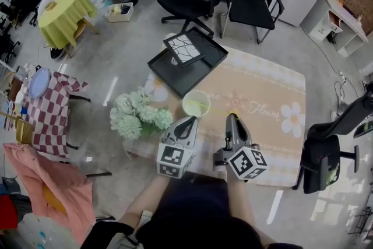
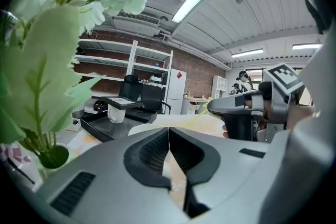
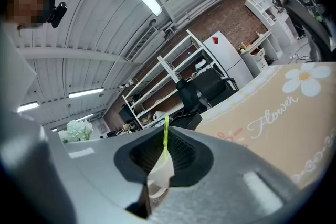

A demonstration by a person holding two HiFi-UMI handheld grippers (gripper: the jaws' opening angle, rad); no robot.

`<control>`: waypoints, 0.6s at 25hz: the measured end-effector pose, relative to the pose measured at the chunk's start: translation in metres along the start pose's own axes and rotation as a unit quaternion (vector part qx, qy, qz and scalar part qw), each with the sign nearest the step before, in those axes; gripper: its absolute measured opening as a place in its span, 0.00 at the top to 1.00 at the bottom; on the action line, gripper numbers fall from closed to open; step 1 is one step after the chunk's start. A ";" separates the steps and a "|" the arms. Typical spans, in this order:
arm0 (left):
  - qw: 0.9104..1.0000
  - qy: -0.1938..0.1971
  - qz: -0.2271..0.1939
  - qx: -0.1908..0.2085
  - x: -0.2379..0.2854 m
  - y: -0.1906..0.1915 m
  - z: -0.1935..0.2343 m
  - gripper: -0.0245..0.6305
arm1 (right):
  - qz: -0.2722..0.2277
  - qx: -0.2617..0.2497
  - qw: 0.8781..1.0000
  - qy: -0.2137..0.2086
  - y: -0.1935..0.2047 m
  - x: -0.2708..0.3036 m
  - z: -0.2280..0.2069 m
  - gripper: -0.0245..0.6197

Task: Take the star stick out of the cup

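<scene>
Yellow-green star stick (image 1: 217,111) leans out of the pale cup (image 1: 196,104) at centre frame, its free end running lower right into the right claw (image 1: 232,118). That claw is clenched on it: the right gripper view shows the thin green shaft pinched between the pads. Left claw (image 1: 190,120) is closed at the cup's near wall, seemingly pinching it steady.

Step in hand, as I read it: grip taken, stick not yet drawn. Next move likely calls for a pull along the stick's own line, toward frame right, with the cup held still.

Room: beige surface (image 1: 274,143) is bare to the right, with its near edge just below the claws. Pale flowers (image 1: 139,114) crowd the cup's left, and the black tray (image 1: 175,76) sits just above.
</scene>
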State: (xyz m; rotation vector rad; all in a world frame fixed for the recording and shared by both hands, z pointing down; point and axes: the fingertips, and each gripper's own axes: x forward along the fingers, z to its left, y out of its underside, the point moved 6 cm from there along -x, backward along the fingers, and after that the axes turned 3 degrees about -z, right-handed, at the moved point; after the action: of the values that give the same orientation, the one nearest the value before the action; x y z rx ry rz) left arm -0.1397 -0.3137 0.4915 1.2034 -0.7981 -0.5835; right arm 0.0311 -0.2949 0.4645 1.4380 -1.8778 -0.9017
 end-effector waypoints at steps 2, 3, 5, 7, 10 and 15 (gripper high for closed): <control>1.000 -0.004 0.002 -0.001 -0.002 -0.002 0.001 0.95 | -0.003 -0.002 1.000 0.000 -0.002 -0.001 0.002 0.94; 1.000 -0.005 0.002 -0.001 -0.002 -0.002 0.001 0.95 | -0.005 -0.003 1.000 -0.001 -0.002 -0.002 0.003 0.94; 1.000 -0.002 -0.003 0.000 -0.003 -0.002 0.000 0.95 | -0.008 -0.005 1.000 -0.002 -0.003 -0.003 0.004 0.94; 1.000 0.001 -0.006 0.001 -0.004 -0.003 -0.001 0.95 | -0.009 -0.008 1.000 -0.004 -0.003 -0.004 0.006 0.94; 1.000 0.003 -0.007 0.004 -0.006 -0.004 -0.002 0.95 | -0.011 -0.010 1.000 -0.004 -0.004 -0.006 0.008 0.94; 1.000 0.010 -0.007 0.008 -0.009 -0.005 -0.006 0.95 | -0.021 -0.015 1.000 -0.004 -0.007 -0.014 0.011 0.94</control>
State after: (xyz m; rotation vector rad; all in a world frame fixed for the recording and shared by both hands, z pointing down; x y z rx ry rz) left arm -0.1398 -0.3046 0.4839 1.2287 -0.7796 -0.5778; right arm 0.0295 -0.2808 0.4518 1.4631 -1.8391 -0.9525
